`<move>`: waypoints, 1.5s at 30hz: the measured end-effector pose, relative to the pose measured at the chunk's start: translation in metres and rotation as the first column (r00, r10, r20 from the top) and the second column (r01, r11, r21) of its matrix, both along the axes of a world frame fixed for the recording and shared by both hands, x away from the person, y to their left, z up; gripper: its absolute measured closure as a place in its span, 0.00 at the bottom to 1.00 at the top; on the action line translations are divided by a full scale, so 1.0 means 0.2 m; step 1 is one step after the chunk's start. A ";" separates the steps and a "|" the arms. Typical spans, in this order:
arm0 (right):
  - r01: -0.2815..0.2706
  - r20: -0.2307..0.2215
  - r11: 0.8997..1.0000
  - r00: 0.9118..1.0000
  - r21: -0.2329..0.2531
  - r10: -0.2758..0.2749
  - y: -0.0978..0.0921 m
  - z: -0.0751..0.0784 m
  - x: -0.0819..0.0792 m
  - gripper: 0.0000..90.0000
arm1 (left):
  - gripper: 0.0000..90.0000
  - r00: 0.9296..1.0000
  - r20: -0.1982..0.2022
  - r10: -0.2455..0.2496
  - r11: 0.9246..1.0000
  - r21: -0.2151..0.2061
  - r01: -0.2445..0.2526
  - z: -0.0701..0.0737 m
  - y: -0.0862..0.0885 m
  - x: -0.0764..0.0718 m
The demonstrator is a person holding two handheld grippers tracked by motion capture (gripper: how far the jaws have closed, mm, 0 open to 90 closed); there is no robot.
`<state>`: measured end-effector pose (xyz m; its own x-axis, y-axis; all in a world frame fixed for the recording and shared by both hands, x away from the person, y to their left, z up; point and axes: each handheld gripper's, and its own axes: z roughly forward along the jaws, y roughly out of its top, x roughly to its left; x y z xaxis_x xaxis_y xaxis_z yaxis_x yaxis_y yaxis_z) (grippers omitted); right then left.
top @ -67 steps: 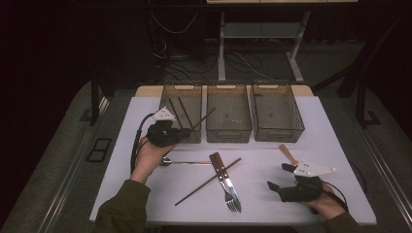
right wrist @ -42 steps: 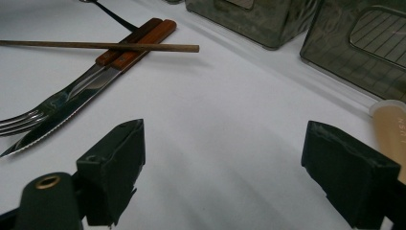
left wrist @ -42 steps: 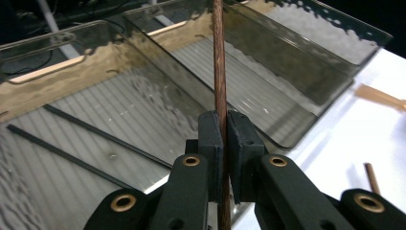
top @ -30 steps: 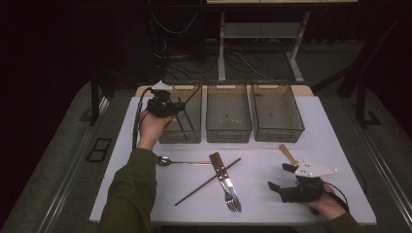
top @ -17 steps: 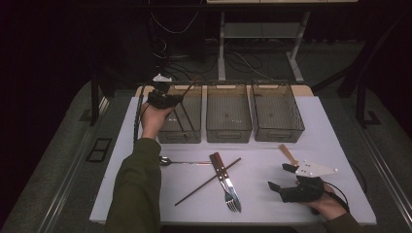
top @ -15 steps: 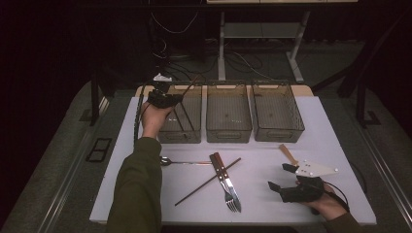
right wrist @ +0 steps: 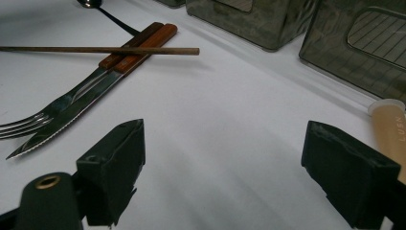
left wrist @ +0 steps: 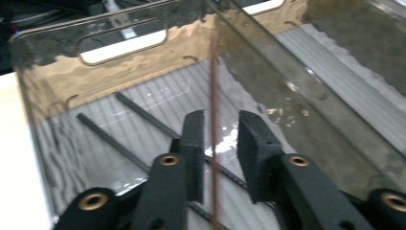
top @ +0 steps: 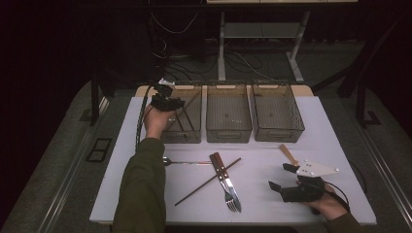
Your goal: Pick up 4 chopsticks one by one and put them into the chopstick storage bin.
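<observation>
A person's left claw (top: 167,103) hangs over the leftmost of three clear bins (top: 183,116) at the far side of the white desk (top: 335,141). In the left gripper view, its jaws stand slightly apart with a thin brown chopstick (left wrist: 214,124) upright between them; it looks loose in the gap rather than pinched. Two dark chopsticks (left wrist: 139,115) lie on the bin's floor. The right claw (top: 291,187) rests on the desk's near right, jaws wide apart and empty. A fork (top: 227,187), knife (top: 228,174) and another chopstick (top: 208,181) lie crossed mid-desk.
</observation>
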<state>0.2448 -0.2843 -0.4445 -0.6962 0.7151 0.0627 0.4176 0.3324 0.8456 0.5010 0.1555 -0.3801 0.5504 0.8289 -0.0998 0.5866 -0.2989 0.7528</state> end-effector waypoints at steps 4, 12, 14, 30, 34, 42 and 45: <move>-0.002 -0.003 1.000 1.000 -0.001 0.002 0.00 0.00 0.00 0.17 | 0.66 1.000 0.013 -0.019 1.000 0.010 0.018 0.01 -0.01 -0.02; -0.006 0.001 1.000 1.000 -0.007 0.006 0.01 0.00 0.00 0.17 | 0.53 0.998 0.024 -0.063 0.998 -0.015 0.064 0.08 0.00 -0.09; -0.006 0.003 1.000 1.000 -0.010 0.006 0.01 0.00 0.00 0.17 | 0.50 0.997 0.025 -0.076 0.996 -0.038 0.077 0.09 0.00 -0.11; -0.007 0.005 1.000 1.000 -0.014 0.007 0.01 0.00 0.00 0.17 | 0.27 0.979 0.083 -0.189 0.980 -0.051 0.193 0.18 -0.03 -0.43; -0.008 0.006 1.000 1.000 -0.015 0.008 0.02 0.00 0.00 0.17 | 0.25 0.968 0.084 -0.235 0.971 -0.033 0.238 0.14 -0.05 -0.51; -0.004 0.005 1.000 1.000 -0.014 0.004 0.01 0.00 0.00 0.17 | 0.16 0.960 0.075 -0.270 0.960 -0.048 0.274 0.07 -0.09 -0.65; -0.005 0.006 1.000 1.000 -0.015 0.005 0.01 0.00 0.00 0.17 | 0.16 0.956 0.084 -0.281 0.957 -0.057 0.286 0.05 -0.11 -0.70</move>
<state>0.2439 -0.2816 -0.4439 -0.7000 0.7125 0.0484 0.4112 0.3467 0.8430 0.3601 0.1336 -0.3702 0.7695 0.6307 -0.1000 0.4269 -0.3916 0.8151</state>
